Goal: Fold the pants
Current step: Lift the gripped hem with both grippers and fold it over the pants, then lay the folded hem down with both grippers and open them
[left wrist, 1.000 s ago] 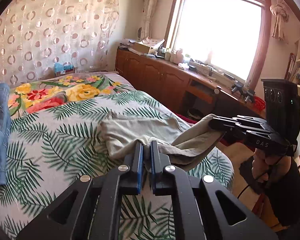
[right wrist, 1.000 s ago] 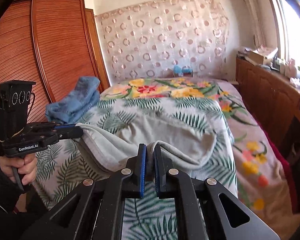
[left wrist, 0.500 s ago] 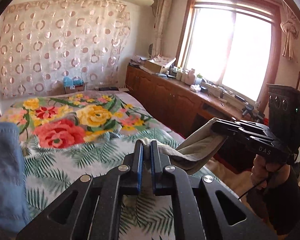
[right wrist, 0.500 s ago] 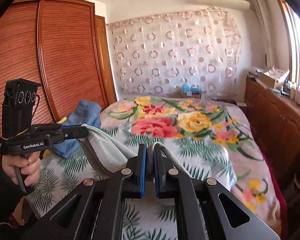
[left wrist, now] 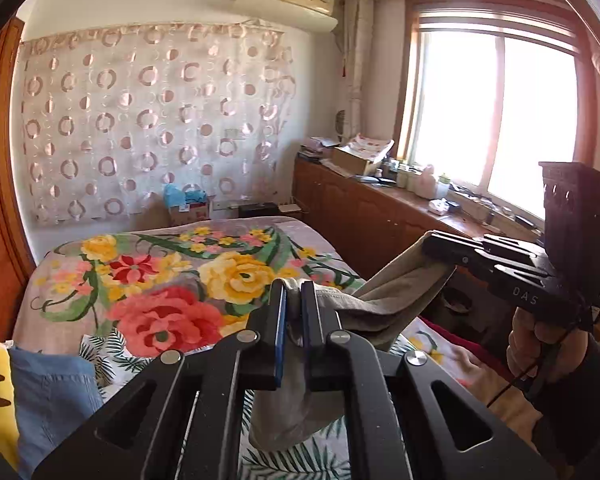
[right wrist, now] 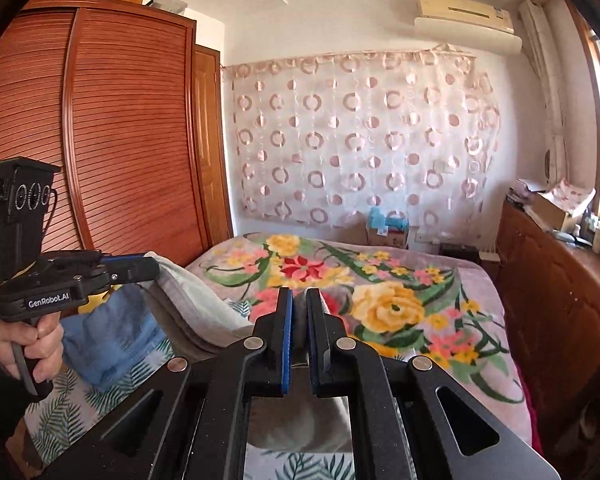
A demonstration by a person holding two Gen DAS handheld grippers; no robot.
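The grey-beige pants (left wrist: 388, 300) hang in the air above the bed, stretched between my two grippers. My left gripper (left wrist: 293, 292) is shut on one edge of the pants; the cloth droops below its jaws. My right gripper (right wrist: 299, 300) is shut on the other edge. In the left wrist view the right gripper (left wrist: 432, 242) shows at the right, clamping the cloth. In the right wrist view the left gripper (right wrist: 154, 266) shows at the left with the pants (right wrist: 196, 304) sagging from it.
The bed (right wrist: 420, 288) has a floral and fern-print cover. Folded blue jeans (right wrist: 108, 332) lie at its left side, by the wooden wardrobe (right wrist: 120, 140). A wooden cabinet (left wrist: 364, 216) with clutter runs under the window on the right.
Both grippers have risen with the pants, lifting them off the bed cover; the cloth that lay spread on the bed now hangs between them.
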